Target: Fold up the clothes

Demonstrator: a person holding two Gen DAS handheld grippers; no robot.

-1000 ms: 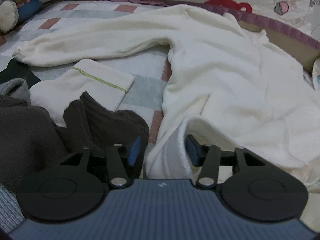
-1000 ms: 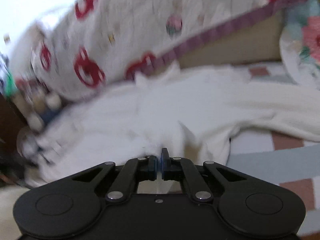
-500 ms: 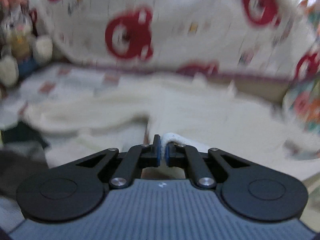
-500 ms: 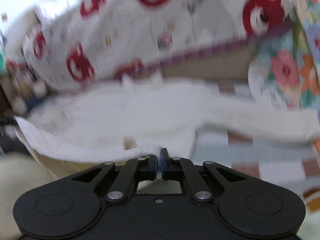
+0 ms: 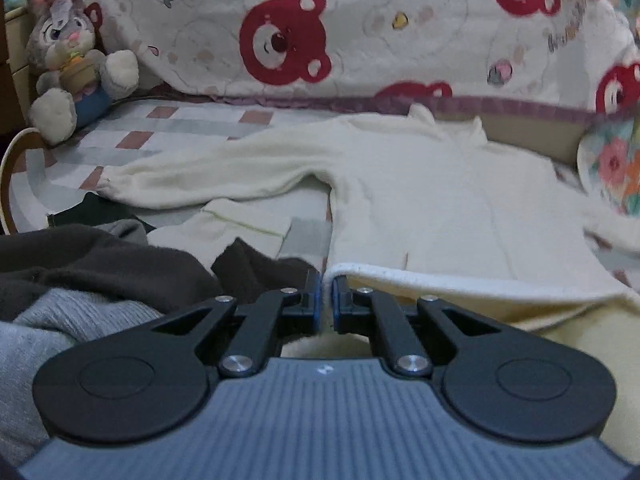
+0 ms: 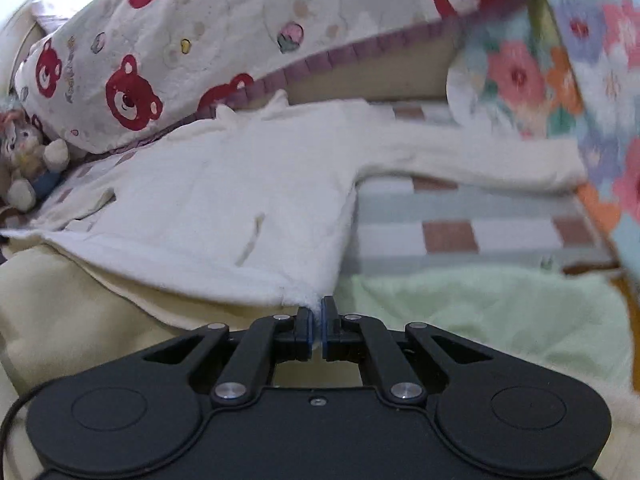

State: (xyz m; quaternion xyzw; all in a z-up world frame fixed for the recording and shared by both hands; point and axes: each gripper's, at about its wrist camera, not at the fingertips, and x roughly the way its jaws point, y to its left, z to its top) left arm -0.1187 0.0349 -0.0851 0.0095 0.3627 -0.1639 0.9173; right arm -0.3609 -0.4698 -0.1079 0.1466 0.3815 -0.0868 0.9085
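A cream long-sleeved sweater (image 5: 424, 200) lies spread on the checked bed cover, collar toward the far quilt, sleeves out to both sides. My left gripper (image 5: 326, 280) is shut on the left corner of its bottom hem, which is lifted off the bed. In the right wrist view the same sweater (image 6: 224, 192) shows, and my right gripper (image 6: 317, 308) is shut on the right corner of the hem. The hem stretches raised between the two grippers.
A dark brown garment (image 5: 100, 260), a grey knit (image 5: 72, 320) and a folded cream cloth (image 5: 224, 228) lie at the left. A bear-print quilt (image 5: 320, 28) and a plush rabbit (image 5: 68, 60) line the back. A floral blanket (image 6: 580, 80) and a pale green towel (image 6: 480, 312) are at the right.
My left gripper has shut on the hem corner that lay between its open fingers and lifted it. Both grippers have drawn back and tilted up, raising the hem off the bed.
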